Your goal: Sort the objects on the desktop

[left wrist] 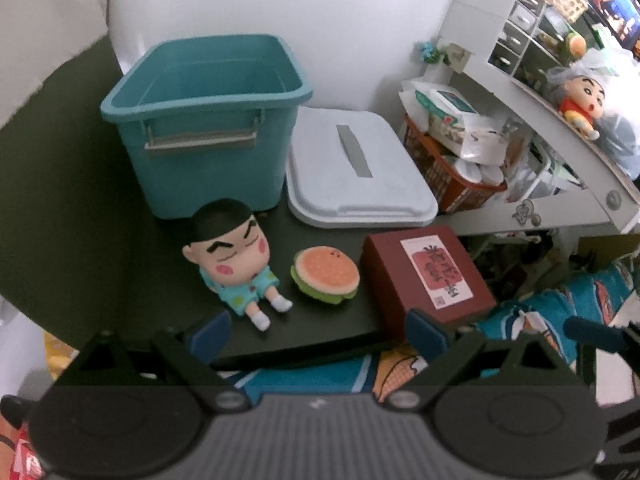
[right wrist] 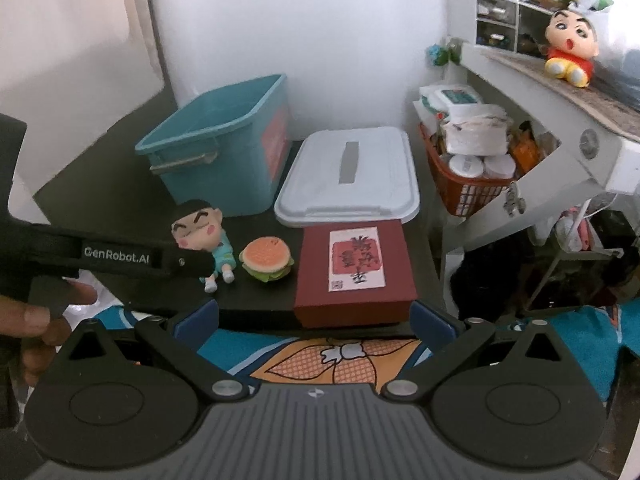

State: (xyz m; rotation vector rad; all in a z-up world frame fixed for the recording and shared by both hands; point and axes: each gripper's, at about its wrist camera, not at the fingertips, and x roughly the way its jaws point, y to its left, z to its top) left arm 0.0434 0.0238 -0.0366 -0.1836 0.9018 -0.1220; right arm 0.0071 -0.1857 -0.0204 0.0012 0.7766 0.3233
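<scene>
On the dark desk (left wrist: 80,216) stand an open teal bin (left wrist: 208,120) and its white lid (left wrist: 356,168) lying flat beside it. In front are a boy figurine (left wrist: 236,256), a toy burger (left wrist: 326,274) and a dark red box (left wrist: 428,276). My left gripper (left wrist: 318,332) is open and empty, at the desk's front edge below the figurine and burger. My right gripper (right wrist: 316,320) is open and empty, just in front of the red box (right wrist: 354,272). The bin (right wrist: 224,148), lid (right wrist: 350,172), figurine (right wrist: 200,240) and burger (right wrist: 266,260) also show there.
An orange basket (left wrist: 452,176) full of packets stands right of the lid, under a white shelf (left wrist: 560,136) with a plush doll (left wrist: 580,100). A white wall is behind the bin. A patterned cloth (right wrist: 340,360) lies below the desk edge.
</scene>
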